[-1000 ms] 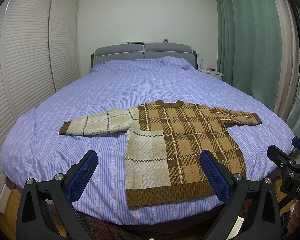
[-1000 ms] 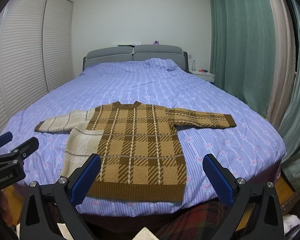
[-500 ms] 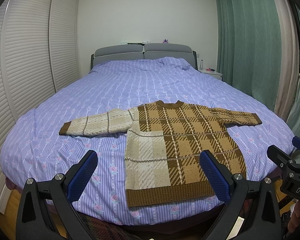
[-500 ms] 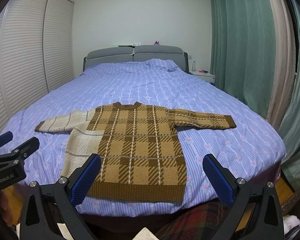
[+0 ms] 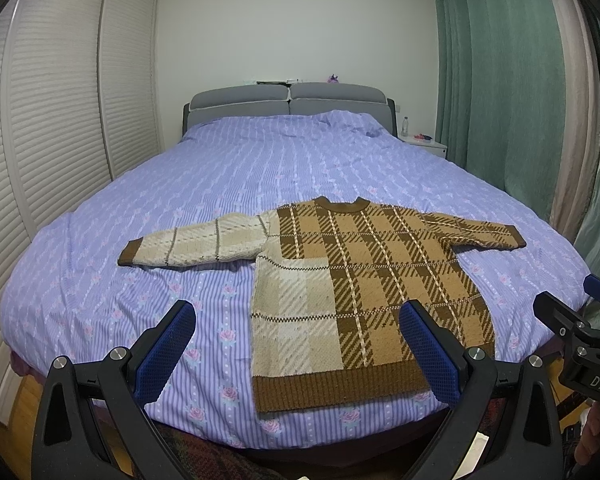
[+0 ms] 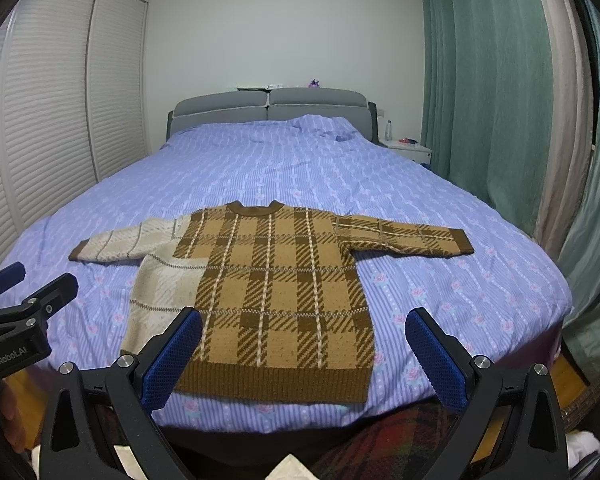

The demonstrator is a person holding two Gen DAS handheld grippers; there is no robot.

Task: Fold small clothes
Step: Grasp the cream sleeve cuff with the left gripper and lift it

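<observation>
Plainly readable on the left gripper's point(image 6: 18, 322) black body, as it is showing at the left edge of the right wrist view, is the white lettering "GenRobot.AI"; in the left wrist view the right gripper point(image 5: 580, 344) is showing only the letters "DAS", the rest being cut off by the frame edge. A bottle point(image 5: 405, 126) is standing on the nightstand point(image 5: 426, 144) beside the headboard point(image 5: 288, 100), its label too small to read, and the small items along the top of the headboard are too blurred to identify. A fingertip is peeking in at the bottom right corner of the left wrist view, with the hand otherwise out of sight. The plaid sweater point(image 5: 364, 288) is lying flat and face up near the foot edge of the bed point(image 5: 260, 168), both sleeves spread out sideways, collar pointing toward the headboard and ribbed hem just short of the foot edge. Both grippers are hovering off the foot edge of the bed, apart from the sweater, with jaws standing wide open and gripping nothing. In the left wrist view the hem is sitting between the blue fingers point(image 5: 168, 348), toward the right one; in the right wrist view it is spanning from the left pad point(image 6: 172, 360) toward the middle. Green curtains point(image 6: 480, 80) are hanging along the right side, and louvered wardrobe doors point(image 5: 60, 120) are lining the left.
</observation>
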